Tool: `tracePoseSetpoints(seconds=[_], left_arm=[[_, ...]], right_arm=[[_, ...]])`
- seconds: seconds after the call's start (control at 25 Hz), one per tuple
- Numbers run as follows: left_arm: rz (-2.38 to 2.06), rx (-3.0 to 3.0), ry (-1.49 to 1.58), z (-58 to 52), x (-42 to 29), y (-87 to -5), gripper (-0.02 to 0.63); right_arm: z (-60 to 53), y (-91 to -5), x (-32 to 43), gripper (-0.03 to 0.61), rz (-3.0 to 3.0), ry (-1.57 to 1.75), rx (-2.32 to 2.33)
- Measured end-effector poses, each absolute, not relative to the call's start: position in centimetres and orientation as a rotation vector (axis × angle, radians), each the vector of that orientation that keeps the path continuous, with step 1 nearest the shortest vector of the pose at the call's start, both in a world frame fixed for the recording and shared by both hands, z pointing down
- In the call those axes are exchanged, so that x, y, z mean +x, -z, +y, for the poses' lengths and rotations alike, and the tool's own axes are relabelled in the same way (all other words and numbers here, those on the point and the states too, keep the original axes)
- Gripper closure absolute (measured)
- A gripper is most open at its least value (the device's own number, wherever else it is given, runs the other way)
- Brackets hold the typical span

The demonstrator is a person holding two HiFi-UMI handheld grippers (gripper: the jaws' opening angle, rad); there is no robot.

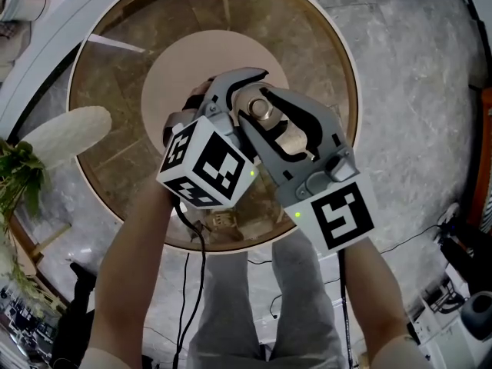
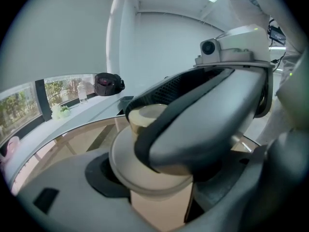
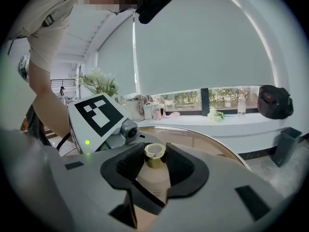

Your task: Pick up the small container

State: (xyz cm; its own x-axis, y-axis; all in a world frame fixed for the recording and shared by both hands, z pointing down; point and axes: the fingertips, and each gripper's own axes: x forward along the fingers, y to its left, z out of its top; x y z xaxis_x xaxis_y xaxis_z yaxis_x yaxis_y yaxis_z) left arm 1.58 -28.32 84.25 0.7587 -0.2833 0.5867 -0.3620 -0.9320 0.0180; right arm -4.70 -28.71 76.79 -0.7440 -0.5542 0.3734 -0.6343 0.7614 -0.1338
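Room: pale curved walls, with a drawn blind above a low strip of window.
Floor: grey marbled stone, with thin dark cables lying on it near the person's legs.
Round table: glass top in a wooden rim, with a tan disc-shaped base showing through the glass; it fills the middle of the head view.
Ledge: white and curved, running under the window behind the table; a black bag sits on it at the far right.
Plant: green leaves at the left edge of the head view, off the table.
Forearms: both of the person's forearms reach forward, one to each tool, close together over the near part of the table.
Marker cubes: one on the left tool and one on the right, almost touching.
Left gripper: jaws closed against the sides of the cream body, low down.
Right gripper: ribbed pads pressed on either side of the neck, higher up, and crossing in front of the left gripper's camera.
Small container: cream bottle held upright in the air over the table, gripped by both tools at once.
Neck: gold band topped by a pale ring, seated between the right gripper's pads.
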Motion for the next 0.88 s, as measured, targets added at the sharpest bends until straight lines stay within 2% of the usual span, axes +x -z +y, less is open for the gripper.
tracePoseSetpoints(seconds=[0.24, 0.88], left_arm=[[-0.527, 2.809, -0.908, -28.3, 2.2, -82.7, 0.285], [-0.625, 2.828, -0.914, -29.1, 1.6, -69.8, 0.285]], right_arm=[[-28.8, -75.1, -4.2, 0.442, -2.652, -0.359, 0.898], [-28.8, -62.0, -4.7, 0.442, -2.694, -0.267, 0.837]])
